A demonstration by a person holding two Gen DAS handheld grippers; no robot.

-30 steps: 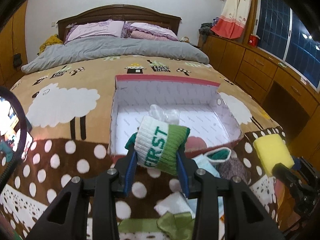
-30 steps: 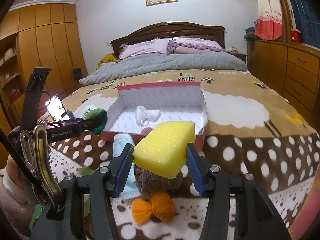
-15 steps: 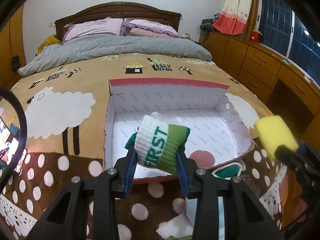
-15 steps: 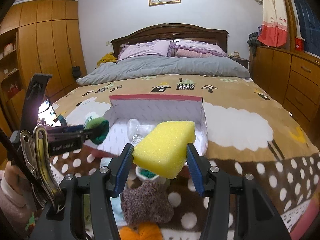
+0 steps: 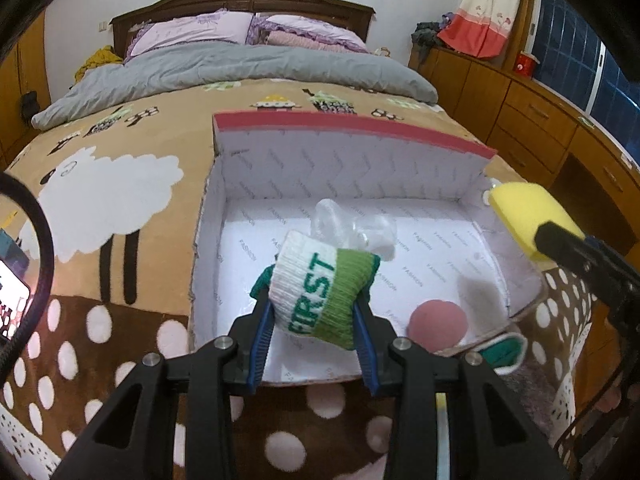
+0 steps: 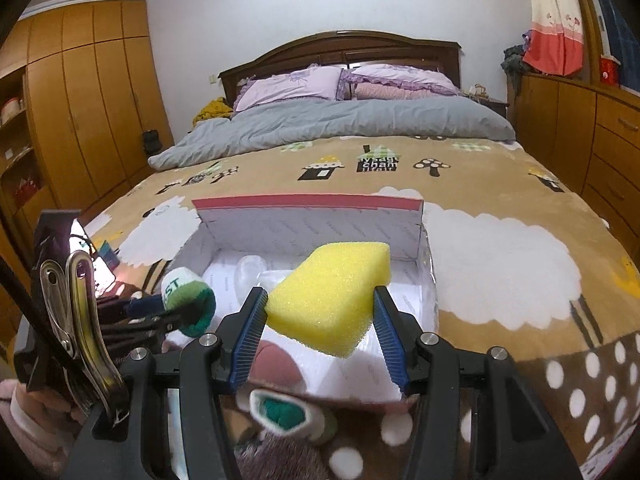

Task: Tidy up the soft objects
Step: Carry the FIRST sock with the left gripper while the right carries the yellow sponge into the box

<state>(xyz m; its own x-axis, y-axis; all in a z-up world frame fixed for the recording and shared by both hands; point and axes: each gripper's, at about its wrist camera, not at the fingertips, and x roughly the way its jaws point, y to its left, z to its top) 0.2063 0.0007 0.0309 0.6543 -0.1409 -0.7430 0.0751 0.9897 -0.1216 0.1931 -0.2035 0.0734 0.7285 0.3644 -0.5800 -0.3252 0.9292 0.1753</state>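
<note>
My left gripper (image 5: 314,314) is shut on a rolled white-and-green sock marked FIRST (image 5: 320,288) and holds it over the front edge of the open white box with a red rim (image 5: 352,128). My right gripper (image 6: 320,320) is shut on a yellow sponge (image 6: 332,296) over the box's front right part (image 6: 308,202). The sponge also shows at the right of the left wrist view (image 5: 524,216); the sock shows at the left of the right wrist view (image 6: 186,290). A clear plastic bag (image 5: 352,226) and a pink ball (image 5: 438,324) lie in the box.
A white-cuffed green sock (image 6: 288,412) and a grey-purple knit piece (image 6: 280,460) lie on the blanket just in front of the box. A lit phone (image 5: 12,300) stands at the left. Wooden drawers (image 5: 532,120) line the right side of the bed.
Both grippers have moved forward and up toward the box with their loads, from over the clutter on the blanket to over the box's front edge. Both grips are unchanged.
</note>
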